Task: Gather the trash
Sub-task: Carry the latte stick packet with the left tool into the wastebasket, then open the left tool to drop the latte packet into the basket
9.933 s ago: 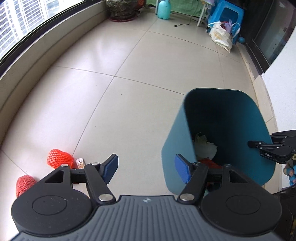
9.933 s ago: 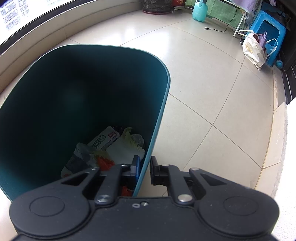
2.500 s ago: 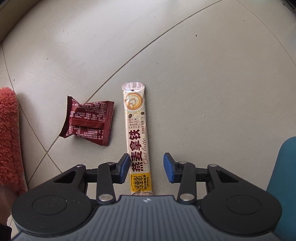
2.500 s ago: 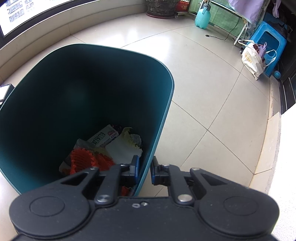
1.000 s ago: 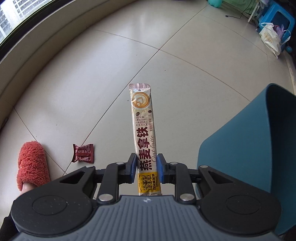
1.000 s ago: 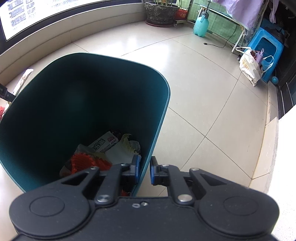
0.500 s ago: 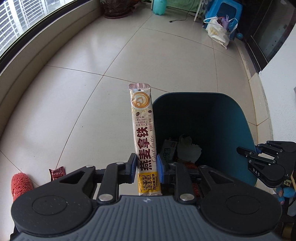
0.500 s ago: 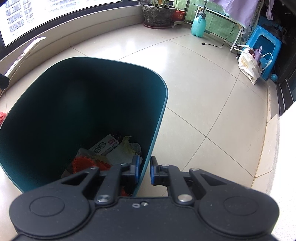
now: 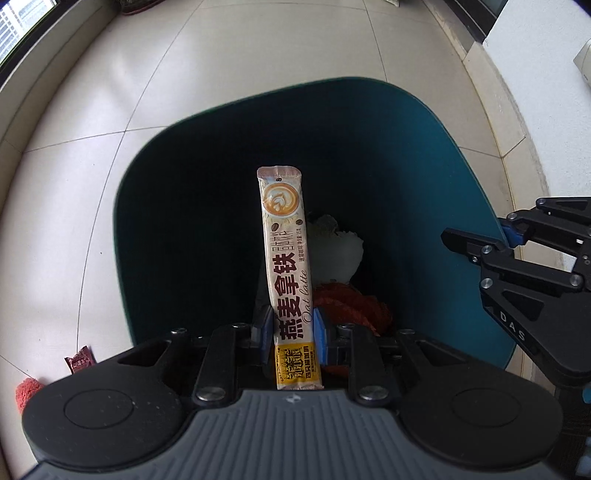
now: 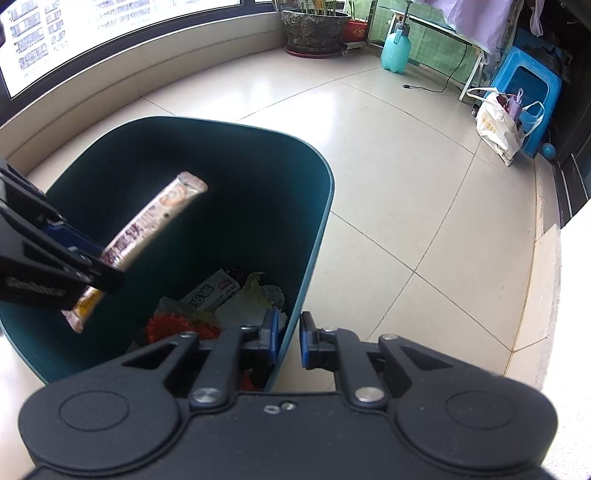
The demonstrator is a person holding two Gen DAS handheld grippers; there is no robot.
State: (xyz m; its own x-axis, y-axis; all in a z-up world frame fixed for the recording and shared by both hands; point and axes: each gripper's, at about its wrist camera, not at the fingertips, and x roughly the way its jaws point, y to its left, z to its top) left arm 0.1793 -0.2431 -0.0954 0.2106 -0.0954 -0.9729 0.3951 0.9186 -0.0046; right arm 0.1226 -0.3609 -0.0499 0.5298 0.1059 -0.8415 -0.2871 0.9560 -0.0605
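Carried from floor to above the teal bin [image 9: 461, 155], the latte sachet [image 9: 288, 266] is clamped in the left gripper [image 9: 290, 330]; the right gripper [image 10: 286, 341] pinches the bin's rim.

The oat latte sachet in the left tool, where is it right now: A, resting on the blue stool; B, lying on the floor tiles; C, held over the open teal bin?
C: the left tool grips the oat latte sachet above the teal bin.

Floor [image 10: 388, 155]: pale tiles, dark grout | my teal bin [image 10: 317, 236] stands on it | dark red wrapper [image 9: 79, 360] and red mesh scrap [image 9: 26, 391] lie beside bin | far end: plant pot [image 10: 314, 29], spray bottle [image 10: 396, 50], blue stool [image 10: 532, 99], white bag [image 10: 496, 125].
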